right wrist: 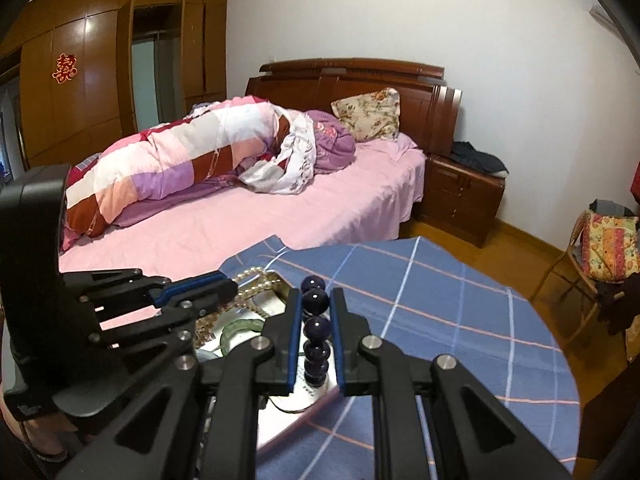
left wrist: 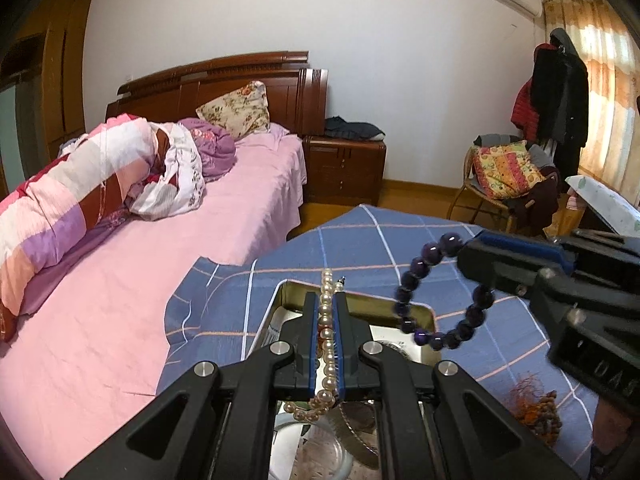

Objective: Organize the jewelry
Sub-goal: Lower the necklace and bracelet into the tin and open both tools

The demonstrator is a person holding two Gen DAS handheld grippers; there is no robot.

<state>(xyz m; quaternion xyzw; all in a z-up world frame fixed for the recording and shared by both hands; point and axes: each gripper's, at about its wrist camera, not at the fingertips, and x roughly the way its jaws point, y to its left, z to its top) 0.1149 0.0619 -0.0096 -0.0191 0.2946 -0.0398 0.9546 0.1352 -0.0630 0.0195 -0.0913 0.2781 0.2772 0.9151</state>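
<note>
Bedroom, blue checked desk [left wrist: 400, 236]: left gripper [left wrist: 327, 344] clamping pearl strand [left wrist: 326, 320], right gripper [right wrist: 315, 336] clamping purple bead bracelet [right wrist: 316, 328], both above tin [left wrist: 420, 314] at lower centre; risk of slip or tangle.

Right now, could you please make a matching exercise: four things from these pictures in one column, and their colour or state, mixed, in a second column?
Things:
1. pearl necklace
2. purple bead bracelet
3. metal tin
4. checked cloth

States:
a. blue, spread on the table
b. clamped in the right gripper
c. open, under both grippers
d. clamped in the left gripper

Pairs: 1-d, 2-b, 3-c, 4-a
</note>
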